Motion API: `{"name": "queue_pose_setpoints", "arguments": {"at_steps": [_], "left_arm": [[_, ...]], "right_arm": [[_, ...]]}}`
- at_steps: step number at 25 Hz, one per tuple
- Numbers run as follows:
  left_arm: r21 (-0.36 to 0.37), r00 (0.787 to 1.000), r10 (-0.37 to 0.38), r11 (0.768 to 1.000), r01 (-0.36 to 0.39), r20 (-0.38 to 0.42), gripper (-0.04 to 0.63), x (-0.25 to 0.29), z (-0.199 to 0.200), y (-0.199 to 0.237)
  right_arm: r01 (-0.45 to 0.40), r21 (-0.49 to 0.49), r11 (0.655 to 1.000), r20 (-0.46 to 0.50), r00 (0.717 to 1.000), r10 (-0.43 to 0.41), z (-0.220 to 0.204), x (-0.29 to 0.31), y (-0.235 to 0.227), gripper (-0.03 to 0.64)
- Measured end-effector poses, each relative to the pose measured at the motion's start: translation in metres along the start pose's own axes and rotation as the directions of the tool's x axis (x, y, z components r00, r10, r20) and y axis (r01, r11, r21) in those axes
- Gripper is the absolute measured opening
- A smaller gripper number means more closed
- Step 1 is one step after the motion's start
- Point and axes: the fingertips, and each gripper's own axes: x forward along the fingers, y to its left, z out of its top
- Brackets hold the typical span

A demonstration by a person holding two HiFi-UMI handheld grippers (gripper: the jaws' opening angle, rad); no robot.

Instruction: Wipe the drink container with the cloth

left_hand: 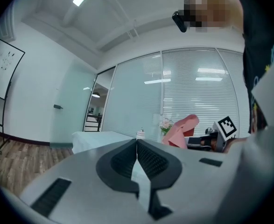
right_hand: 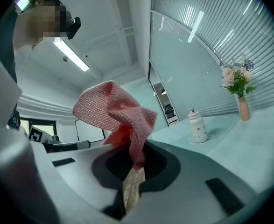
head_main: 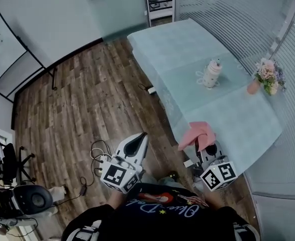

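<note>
Ahead, drink container (head_main: 212, 73) and vase (head_main: 254, 87); right gripper (right_hand: 136, 160) fingers (right_hand: 165, 167) pinch cloth (right_hand: 113, 108); left gripper (left_hand: 137, 146) fingers (left_hand: 152, 162) pressed together.

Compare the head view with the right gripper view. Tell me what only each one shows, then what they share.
Only the head view: the brown wooden plank floor, with black cables lying on it.

Only the right gripper view: the ceiling strip light, and a close look at the right gripper, its jaws closed on the pink knitted cloth.

Both: that cloth, the white drink container standing on the pale blue covered table, and the pink flowers in a vase.
</note>
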Motion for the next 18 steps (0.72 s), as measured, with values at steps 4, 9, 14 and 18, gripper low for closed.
{"name": "queue_pose_setpoints", "arguments": {"at_steps": [4, 9, 14, 18], "left_arm": [[-0.007, 0.999, -0.047, 0.999, 0.047, -0.004, 0.005, 0.021, 0.003, 0.004], [0.009, 0.986, -0.169, 0.986, 0.169, 0.006, 0.005, 0.054, 0.016, 0.013], [0.019, 0.962, -0.272, 0.962, 0.272, 0.006, 0.005, 0.081, 0.027, 0.041], [0.03, 0.952, -0.307, 0.951, 0.306, 0.015, 0.005, 0.096, 0.038, 0.078]], "right_arm": [[0.02, 0.004, 1.0, -0.016, 1.0, -0.02, -0.003, 0.007, -0.003, 0.012], [0.114, 0.006, 0.993, 0.019, 0.993, -0.114, 0.005, 0.019, -0.012, 0.012], [0.212, 0.004, 0.977, 0.038, 0.977, -0.212, 0.008, 0.045, -0.014, 0.012], [0.237, 0.027, 0.971, 0.081, 0.968, -0.238, 0.012, 0.077, 0.0, 0.012]]}}
